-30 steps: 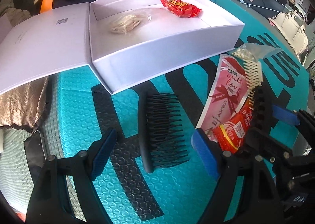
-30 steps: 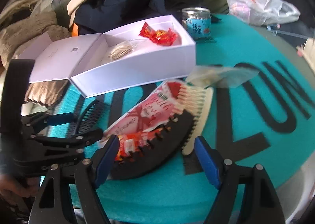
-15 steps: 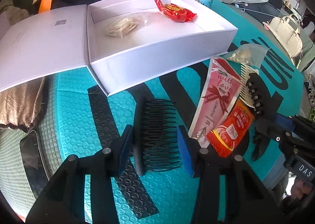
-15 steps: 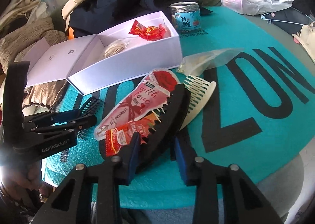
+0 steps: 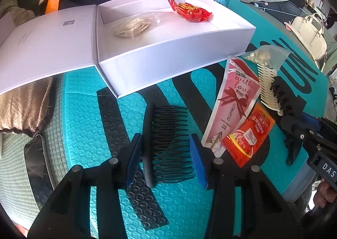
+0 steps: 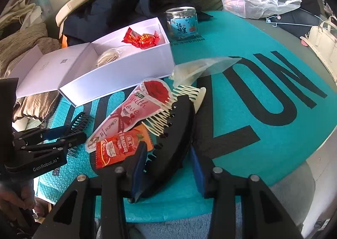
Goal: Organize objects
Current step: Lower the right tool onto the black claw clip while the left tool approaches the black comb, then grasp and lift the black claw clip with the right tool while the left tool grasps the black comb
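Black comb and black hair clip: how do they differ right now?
The black comb is a flat piece with long, thin teeth; the black hair clip is a bulky, curved shell with short teeth along one edge. The comb lies alone on the mat; the clip overlaps a cream comb. The comb sits between the left gripper fingers, the clip between those of the right gripper. Both are black and outside the white box.

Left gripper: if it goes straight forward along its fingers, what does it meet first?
The black comb already lies between the left gripper fingers, so it meets that first. Beyond the comb, the near wall of the white box stands in line, though depth is hard to judge.
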